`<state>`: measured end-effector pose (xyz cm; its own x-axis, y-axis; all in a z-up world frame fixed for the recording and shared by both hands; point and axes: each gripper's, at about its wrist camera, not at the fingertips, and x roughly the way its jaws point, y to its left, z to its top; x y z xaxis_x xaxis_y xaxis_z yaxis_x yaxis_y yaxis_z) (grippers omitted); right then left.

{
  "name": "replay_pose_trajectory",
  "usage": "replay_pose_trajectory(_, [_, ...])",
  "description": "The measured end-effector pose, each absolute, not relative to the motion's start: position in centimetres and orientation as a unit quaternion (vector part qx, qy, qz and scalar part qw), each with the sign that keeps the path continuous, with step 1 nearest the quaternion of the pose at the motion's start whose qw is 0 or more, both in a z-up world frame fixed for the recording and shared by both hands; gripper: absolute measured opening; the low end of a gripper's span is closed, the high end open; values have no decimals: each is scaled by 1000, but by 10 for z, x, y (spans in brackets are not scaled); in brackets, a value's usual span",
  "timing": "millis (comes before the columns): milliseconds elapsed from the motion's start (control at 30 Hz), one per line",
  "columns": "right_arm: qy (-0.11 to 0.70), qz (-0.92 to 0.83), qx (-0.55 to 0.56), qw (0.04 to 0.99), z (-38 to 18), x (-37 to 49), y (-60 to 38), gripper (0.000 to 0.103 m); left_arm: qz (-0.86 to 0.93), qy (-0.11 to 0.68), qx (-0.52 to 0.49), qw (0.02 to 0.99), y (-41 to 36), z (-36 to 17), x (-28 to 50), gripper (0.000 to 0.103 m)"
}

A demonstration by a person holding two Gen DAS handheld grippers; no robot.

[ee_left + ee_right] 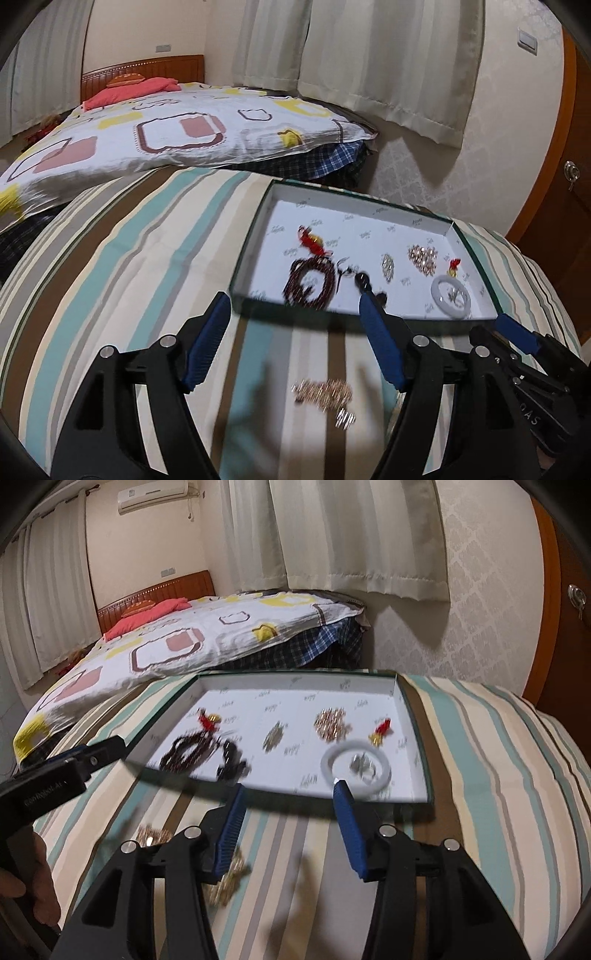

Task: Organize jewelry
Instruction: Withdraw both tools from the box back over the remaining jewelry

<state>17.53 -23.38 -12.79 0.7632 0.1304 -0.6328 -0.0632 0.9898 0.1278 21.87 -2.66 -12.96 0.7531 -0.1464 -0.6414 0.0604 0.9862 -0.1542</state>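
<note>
A shallow white-lined box (402, 218) (415, 734) lies on a striped cloth. It holds a dark beaded bracelet (308, 282) (186, 751), a red ornament (313, 240) (208, 719), a white bangle (451, 295) (355, 766), gold bead clusters (423, 258) (332, 722) and a small red charm (454, 266) (382, 729). A gold chain (323, 393) (229, 880) lies loose on the cloth before the box. My left gripper (293, 314) is open and empty above the chain. My right gripper (290, 788) is open and empty at the box's near edge.
The right gripper also shows at the right edge of the left wrist view (517, 332); the left gripper shows at the left of the right wrist view (92, 755). A bed with a patterned quilt (177, 129) stands behind. Curtains (369, 55) and a wooden door (569, 184) lie beyond.
</note>
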Motion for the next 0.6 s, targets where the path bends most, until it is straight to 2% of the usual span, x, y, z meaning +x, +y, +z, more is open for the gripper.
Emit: replay_pose_trajectory(600, [415, 87, 23, 905, -171, 173, -186, 49, -15, 381, -68, 922, 18, -158, 182, 70])
